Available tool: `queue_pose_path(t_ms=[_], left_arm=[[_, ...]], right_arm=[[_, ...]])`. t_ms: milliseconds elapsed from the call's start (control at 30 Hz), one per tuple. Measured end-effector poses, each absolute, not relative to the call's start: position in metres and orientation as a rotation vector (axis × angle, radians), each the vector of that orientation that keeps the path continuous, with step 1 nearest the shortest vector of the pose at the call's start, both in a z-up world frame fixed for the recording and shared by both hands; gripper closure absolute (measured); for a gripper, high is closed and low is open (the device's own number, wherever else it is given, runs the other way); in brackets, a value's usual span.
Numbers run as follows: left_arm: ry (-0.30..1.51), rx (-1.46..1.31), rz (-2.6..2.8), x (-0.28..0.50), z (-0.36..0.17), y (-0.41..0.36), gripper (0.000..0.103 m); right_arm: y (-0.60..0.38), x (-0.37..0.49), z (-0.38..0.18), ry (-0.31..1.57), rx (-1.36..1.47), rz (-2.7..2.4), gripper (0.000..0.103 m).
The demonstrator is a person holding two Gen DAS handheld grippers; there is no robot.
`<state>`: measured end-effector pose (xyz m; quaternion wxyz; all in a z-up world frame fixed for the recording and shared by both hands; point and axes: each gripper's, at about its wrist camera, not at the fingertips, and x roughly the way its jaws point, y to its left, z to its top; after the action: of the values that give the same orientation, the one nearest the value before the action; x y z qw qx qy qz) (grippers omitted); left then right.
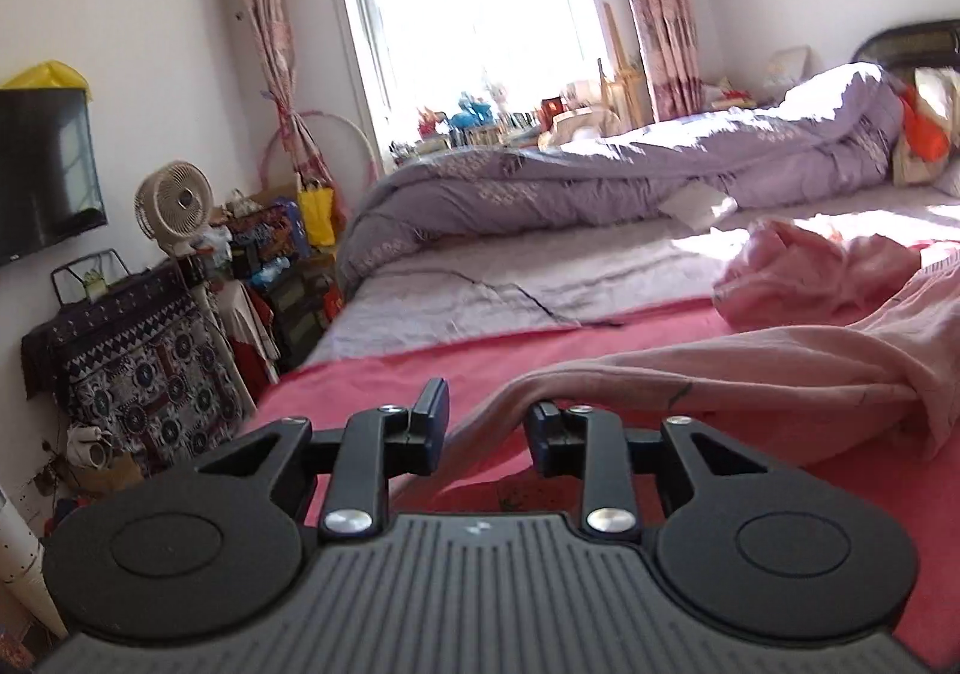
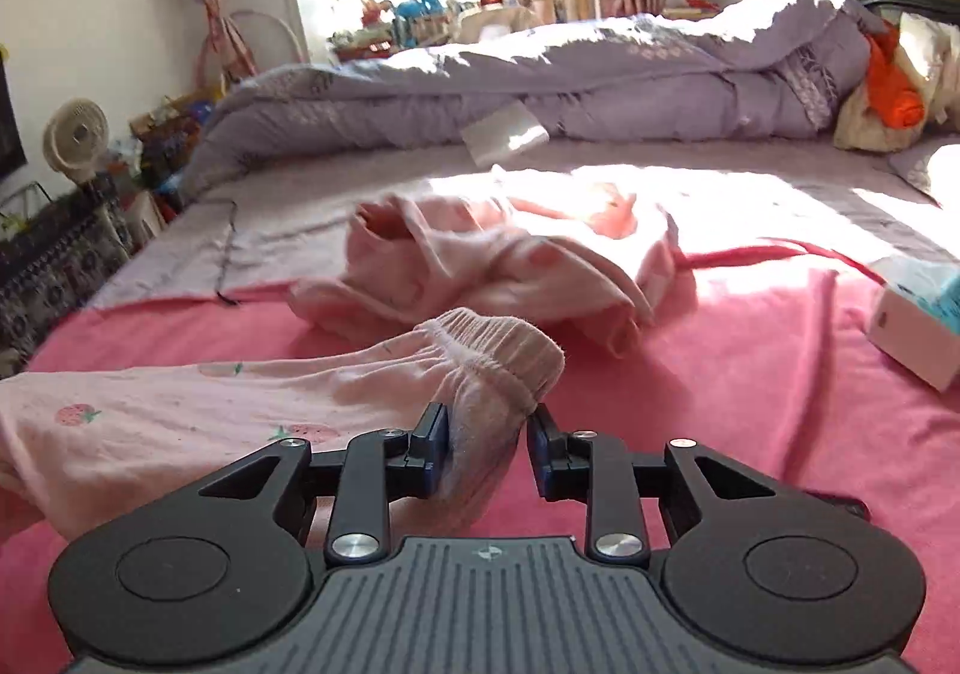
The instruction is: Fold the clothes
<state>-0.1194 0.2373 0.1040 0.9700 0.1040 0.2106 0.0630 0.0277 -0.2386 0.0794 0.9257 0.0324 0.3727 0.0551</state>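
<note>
Pale pink trousers [image 2: 180, 410] with a strawberry print lie stretched across the pink blanket [image 2: 750, 374] on the bed. Their gathered elastic end [image 2: 498, 350] hangs between the fingers of my right gripper [image 2: 487, 434]. It brushes the left pad, and a gap shows at the right one. In the left wrist view the same garment [image 1: 750, 374] runs in from the right. Its edge passes loosely between the parted fingers of my left gripper [image 1: 487, 422], with blanket [image 1: 372, 380] visible in the gap. A second pink garment [image 2: 480, 266] lies crumpled further back.
A rolled lilac quilt [image 1: 600, 176] fills the far side of the bed, with a white card [image 2: 504, 137] in front of it. A white and blue box [image 2: 918, 326] sits on the blanket at the right. A fan [image 1: 174, 200] and cluttered furniture stand past the bed's left edge.
</note>
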Motion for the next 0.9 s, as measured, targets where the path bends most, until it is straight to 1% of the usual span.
queue_pose_path(t_ms=[67,100,167,200,233,267,300,333,367,433,567,700,833,900], left_arm=[[0.536,0.215,0.093,-0.127,0.073,0.225,0.062],[0.572,0.211,0.088,-0.133,0.063,0.221,0.061],[0.607,0.197,0.094,-0.147,0.053,0.22,0.061],[0.604,0.184,0.109,-0.156,0.053,0.222,0.061],[0.601,0.17,0.124,-0.165,0.053,0.225,0.06],[0.594,0.155,0.146,-0.174,0.054,0.23,0.054],[0.58,0.136,0.181,-0.183,0.058,0.238,0.05],[0.566,0.117,0.215,-0.191,0.061,0.247,0.043],[0.554,0.102,0.252,-0.199,0.064,0.255,0.039],[0.551,0.09,0.335,-0.208,0.066,0.273,0.039],[0.571,0.031,0.434,-0.221,0.059,0.304,0.039],[0.574,-0.009,0.45,-0.227,0.048,0.314,0.038],[0.552,-0.047,0.452,-0.234,0.045,0.319,0.032],[0.542,-0.067,0.456,-0.238,0.045,0.322,0.032]], right_arm=[[-0.244,0.024,0.051,0.83,0.026,0.055,0.068],[-0.247,0.022,0.044,0.837,0.015,0.04,0.066],[-0.248,0.011,0.045,0.801,0.029,0.047,0.051],[-0.246,0.005,0.049,0.782,0.037,0.061,0.049],[-0.244,0.0,0.052,0.762,0.038,0.08,0.044],[-0.237,-0.006,0.055,0.739,0.026,0.107,0.04],[-0.228,-0.013,0.058,0.715,0.009,0.138,0.04],[-0.219,-0.02,0.062,0.691,-0.009,0.169,0.039],[-0.21,-0.027,0.065,0.667,-0.026,0.2,0.039],[-0.177,-0.042,0.067,0.595,-0.111,0.298,0.039],[-0.08,-0.088,0.061,0.47,-0.34,0.584,0.038],[0.029,-0.133,0.054,0.355,-0.481,0.864,0.033],[0.136,-0.163,0.04,0.165,-0.709,0.926,0.03],[0.174,-0.166,0.027,0.073,-0.827,0.883,0.031]])
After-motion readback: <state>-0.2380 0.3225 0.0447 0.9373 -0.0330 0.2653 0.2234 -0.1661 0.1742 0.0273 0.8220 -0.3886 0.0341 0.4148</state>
